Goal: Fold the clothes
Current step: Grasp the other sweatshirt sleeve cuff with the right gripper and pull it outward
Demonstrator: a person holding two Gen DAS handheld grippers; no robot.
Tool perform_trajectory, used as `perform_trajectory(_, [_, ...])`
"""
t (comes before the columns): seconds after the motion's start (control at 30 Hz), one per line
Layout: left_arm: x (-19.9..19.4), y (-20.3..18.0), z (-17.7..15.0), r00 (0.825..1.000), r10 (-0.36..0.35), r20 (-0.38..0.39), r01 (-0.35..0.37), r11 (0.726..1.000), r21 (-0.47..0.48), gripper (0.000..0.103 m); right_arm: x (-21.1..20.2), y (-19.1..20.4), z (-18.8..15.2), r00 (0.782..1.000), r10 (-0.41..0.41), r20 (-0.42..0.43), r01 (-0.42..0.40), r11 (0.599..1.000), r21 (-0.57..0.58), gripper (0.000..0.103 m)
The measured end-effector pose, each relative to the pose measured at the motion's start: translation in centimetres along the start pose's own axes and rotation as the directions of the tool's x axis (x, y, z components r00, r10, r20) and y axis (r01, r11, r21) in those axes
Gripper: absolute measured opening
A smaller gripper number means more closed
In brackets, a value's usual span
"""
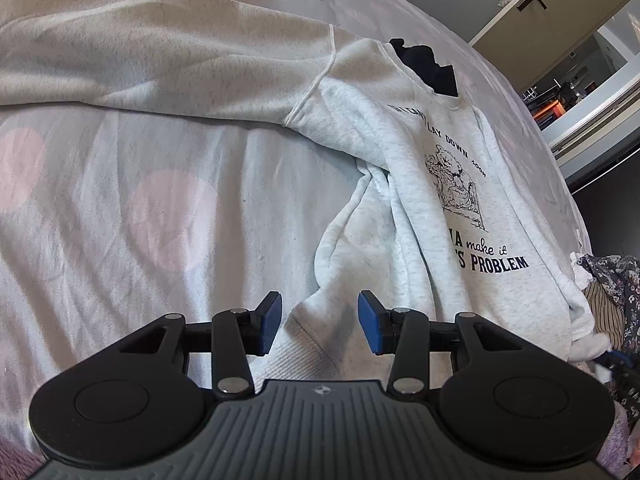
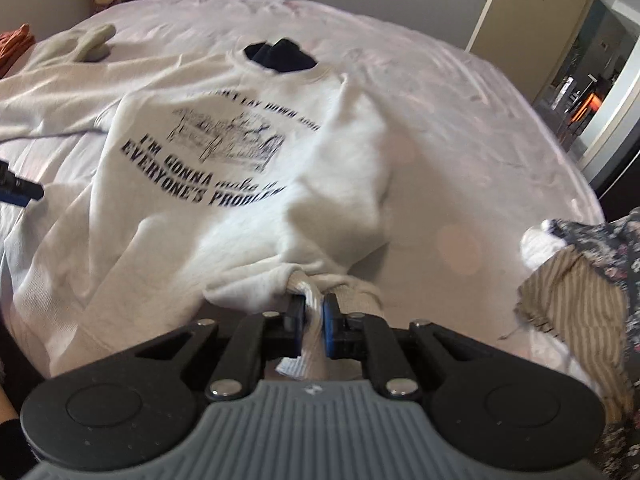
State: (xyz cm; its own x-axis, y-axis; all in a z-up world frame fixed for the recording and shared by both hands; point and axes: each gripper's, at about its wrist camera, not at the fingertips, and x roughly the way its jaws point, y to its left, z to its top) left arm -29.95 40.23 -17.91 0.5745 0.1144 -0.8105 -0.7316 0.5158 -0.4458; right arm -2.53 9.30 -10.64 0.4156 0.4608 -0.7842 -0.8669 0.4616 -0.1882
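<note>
Surface: bed with a pale sheet printed with faint pink hearts [image 1: 168, 208], filling most of both views; an open cream door [image 2: 516, 12] stands at the upper right.
Garment: light grey marl sweatshirt with a dark printed slogan and drawing [image 1: 452, 184], lying front up across the bed, collar toward the top of the frame, one long sleeve [image 1: 160, 64] stretched out to the upper left.
Left claw [image 1: 319, 322]: spread, hovering over the ribbed hem at the lower centre of its view, pinching nothing.
Right claw [image 2: 312, 330]: pressed together on a bunched fold of the sweatshirt's ribbed edge [image 2: 314, 300], the cloth rising toward it in a ridge.
Other clothes: striped tan cloth and dark floral fabric [image 2: 588, 304] heaped at the right edge, apart from the sweatshirt.
Progress: early, by my reading; the body is spread flat and one side appears gathered up for a first fold.
Left to do: fold in both sides and sleeves, double the body, then deal with the waiting heap.
</note>
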Motion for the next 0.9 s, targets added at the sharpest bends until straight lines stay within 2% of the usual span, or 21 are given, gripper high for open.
perform_trajectory(0.13, [0.6, 0.1, 0.2, 1.000, 0.001, -0.015, -0.001, 1.000, -0.010, 0.040, -2.6, -5.2, 2.9, 0.994, -0.100, 0.053, 0.097, 0.994, 0.046, 0.011])
perform_trajectory(0.27, [0.8, 0.0, 0.3, 1.000, -0.006, -0.020, 0.006, 1.000, -0.006, 0.040, -4.3, -11.3, 5.8, 0.974, -0.207, 0.091, 0.196, 0.973, 0.120, 0.010])
perform_trajectory(0.43, [1.3, 0.0, 0.6, 1.000, -0.016, -0.017, 0.015, 1.000, -0.018, 0.040, -4.6, -18.6, 8.5, 0.947, -0.312, 0.078, 0.291, 0.935, 0.203, 0.010])
perform_trajectory(0.63, [0.6, -0.2, 1.0, 0.997, -0.040, 0.067, 0.042, 0.999, -0.028, 0.039, -3.4, -26.3, 10.1, 0.913, -0.407, 0.018, 0.385, 0.877, 0.286, 0.009])
perform_trajectory(0.77, [0.8, -0.3, 1.5, 0.995, -0.032, 0.100, 0.035, 0.999, -0.037, 0.039, -0.3, -31.9, 10.1, 0.877, -0.476, -0.073, 0.472, 0.820, 0.323, 0.008])
perform_trajectory(0.9, [1.5, -0.1, 2.1, 0.994, -0.005, 0.106, 0.011, 0.998, -0.058, 0.039, 3.7, -37.6, 8.4, 0.835, -0.518, -0.188, 0.549, 0.758, 0.352, 0.008])
